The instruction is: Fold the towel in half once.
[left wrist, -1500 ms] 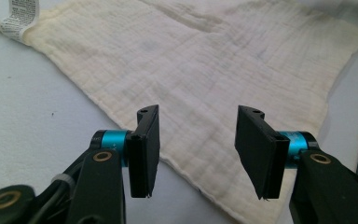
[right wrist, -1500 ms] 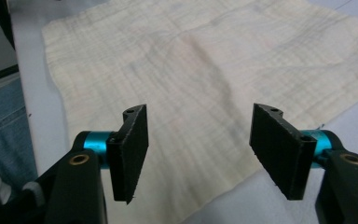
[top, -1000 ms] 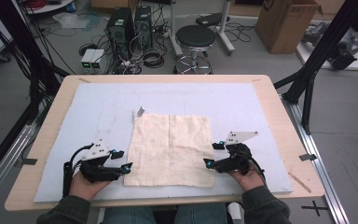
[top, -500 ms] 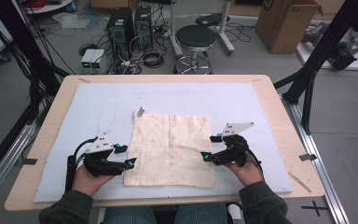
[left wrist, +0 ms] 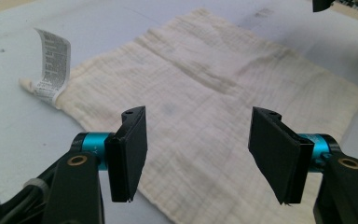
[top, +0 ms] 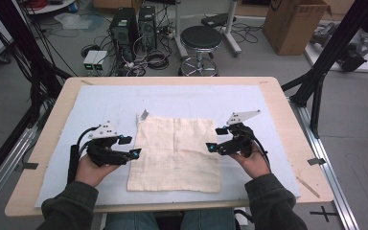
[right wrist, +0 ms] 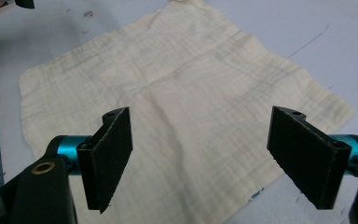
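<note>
Holding left gripper (top: 135, 146) and right gripper (top: 212, 139) at the cloth's side edges, fingers apart on both, nothing between them. Cream cloth (top: 177, 151) lying flat on the counter (top: 278, 103). Better pinching only the top layer, both sides together. Label (top: 143, 115) sticking up farther back.

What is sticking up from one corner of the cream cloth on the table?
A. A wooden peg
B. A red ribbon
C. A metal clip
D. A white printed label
D: a white printed label curls up from a corner of the cream cloth, its lines of small print clear in the left gripper view; the high view shows it at the far left corner.
</note>
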